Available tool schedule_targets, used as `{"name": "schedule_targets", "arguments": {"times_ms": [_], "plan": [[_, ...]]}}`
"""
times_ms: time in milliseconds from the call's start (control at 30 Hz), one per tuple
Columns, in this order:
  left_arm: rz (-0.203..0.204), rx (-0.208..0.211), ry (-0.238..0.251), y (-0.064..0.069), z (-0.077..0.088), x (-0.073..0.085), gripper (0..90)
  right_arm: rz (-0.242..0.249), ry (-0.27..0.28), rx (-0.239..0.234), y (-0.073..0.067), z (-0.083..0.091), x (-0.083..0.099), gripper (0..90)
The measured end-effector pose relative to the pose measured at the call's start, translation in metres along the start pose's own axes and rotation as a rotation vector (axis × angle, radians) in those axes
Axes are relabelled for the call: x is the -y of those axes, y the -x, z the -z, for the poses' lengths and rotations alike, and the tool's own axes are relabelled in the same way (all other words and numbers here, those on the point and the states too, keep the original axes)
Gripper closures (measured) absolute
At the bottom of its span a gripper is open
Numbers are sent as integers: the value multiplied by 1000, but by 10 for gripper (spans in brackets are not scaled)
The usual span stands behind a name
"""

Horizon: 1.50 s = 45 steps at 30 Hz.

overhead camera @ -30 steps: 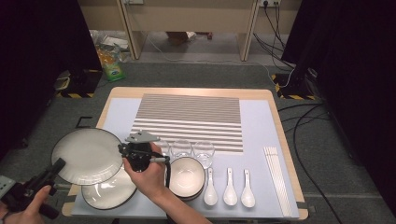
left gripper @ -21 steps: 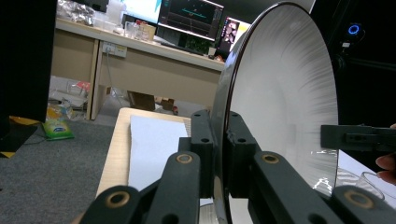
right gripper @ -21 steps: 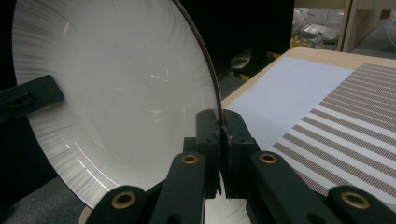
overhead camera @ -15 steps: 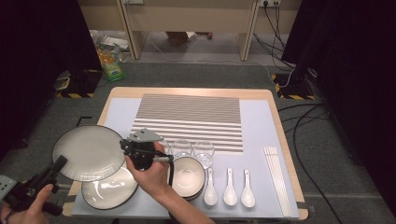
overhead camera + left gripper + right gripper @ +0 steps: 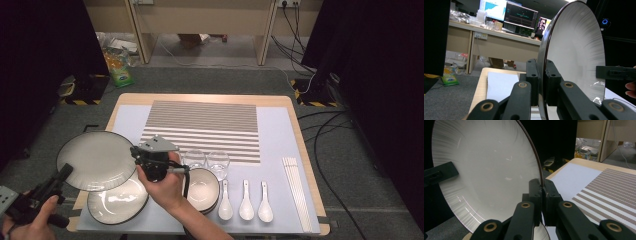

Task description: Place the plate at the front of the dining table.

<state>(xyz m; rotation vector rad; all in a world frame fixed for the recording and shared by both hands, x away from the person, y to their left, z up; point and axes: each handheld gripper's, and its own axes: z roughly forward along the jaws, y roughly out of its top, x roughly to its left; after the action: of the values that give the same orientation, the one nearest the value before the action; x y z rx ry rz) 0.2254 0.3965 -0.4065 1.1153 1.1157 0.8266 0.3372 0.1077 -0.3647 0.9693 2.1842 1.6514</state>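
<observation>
Grippers, left [image 5: 66,172] and right [image 5: 134,151], clamp plate [image 5: 95,160] (opposite rims).

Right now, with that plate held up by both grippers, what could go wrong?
Both the left gripper and the right gripper pinch the plate by its thin rim alone, so it might slip or twist free. It hangs above another plate and close to a bowl; a drop could chip them. Two glasses stand near the right gripper, and a swing could knock them over.

A round white dark-rimmed plate [image 5: 96,160] hangs above a second white plate [image 5: 117,201], left of a stacked white bowl [image 5: 202,190] and three white ceramic spoons [image 5: 244,201].
</observation>
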Motion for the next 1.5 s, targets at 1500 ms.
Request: {"name": "schedule_targets", "arguments": {"times_ms": [1500], "plan": [[-65,73,20,23,-29,-12,841,7,65,47,20,29,-11,870]]}}
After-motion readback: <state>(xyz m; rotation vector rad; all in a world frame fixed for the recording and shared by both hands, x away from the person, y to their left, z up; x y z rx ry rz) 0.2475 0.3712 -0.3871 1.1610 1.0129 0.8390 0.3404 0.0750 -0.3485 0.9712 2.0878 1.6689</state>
